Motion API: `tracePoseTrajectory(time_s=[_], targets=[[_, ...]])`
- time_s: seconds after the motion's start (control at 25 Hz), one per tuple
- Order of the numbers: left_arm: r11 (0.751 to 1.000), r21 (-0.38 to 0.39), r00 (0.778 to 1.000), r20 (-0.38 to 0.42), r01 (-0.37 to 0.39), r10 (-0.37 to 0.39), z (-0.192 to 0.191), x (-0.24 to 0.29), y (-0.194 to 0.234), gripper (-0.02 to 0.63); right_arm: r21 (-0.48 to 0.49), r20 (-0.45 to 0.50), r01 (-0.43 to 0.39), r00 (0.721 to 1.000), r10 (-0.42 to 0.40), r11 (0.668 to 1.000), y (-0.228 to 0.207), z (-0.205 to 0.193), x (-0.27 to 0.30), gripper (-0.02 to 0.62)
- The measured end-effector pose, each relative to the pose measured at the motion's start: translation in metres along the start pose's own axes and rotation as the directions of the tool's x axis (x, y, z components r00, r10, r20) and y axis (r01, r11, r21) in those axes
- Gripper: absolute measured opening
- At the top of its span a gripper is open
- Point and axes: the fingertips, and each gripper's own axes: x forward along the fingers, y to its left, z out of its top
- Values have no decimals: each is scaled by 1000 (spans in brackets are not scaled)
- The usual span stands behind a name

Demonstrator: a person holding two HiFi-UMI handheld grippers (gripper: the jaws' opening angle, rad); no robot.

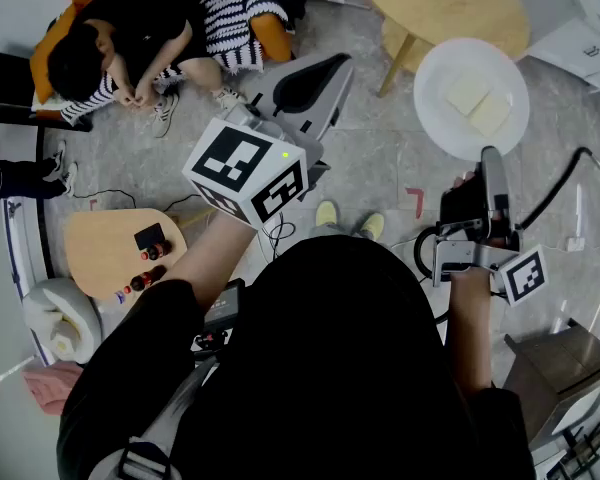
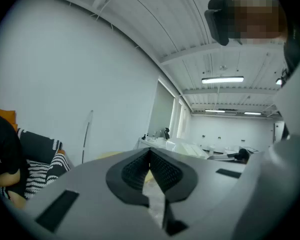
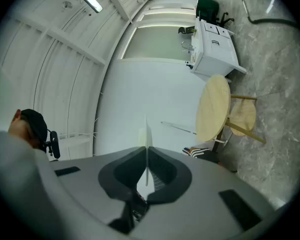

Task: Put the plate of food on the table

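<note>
Right gripper (image 3: pixel 146 154) fingers were closed tight on the rim of the white plate (image 1: pixel 470 98), which showed edge-on between them. Pale food slices (image 1: pixel 477 103) lay on the plate, ahead of the fingers. The round wooden desk (image 1: pixel 445 3) stood just past the plate. Left gripper (image 2: pixel 150 159) fingers were pressed together, empty.

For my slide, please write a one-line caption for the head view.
Right tongs hold a white plate of food by its rim, near the round wooden table; left tongs empty.
</note>
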Motion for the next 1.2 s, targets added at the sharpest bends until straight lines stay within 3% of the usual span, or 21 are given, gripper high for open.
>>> tracePoseTrajectory(time_s=[1.2], targets=[[999,10,996,76,49,-49,19,-12,-18,6,-19,2,-44,999,44,999,23,-12,-3,31]])
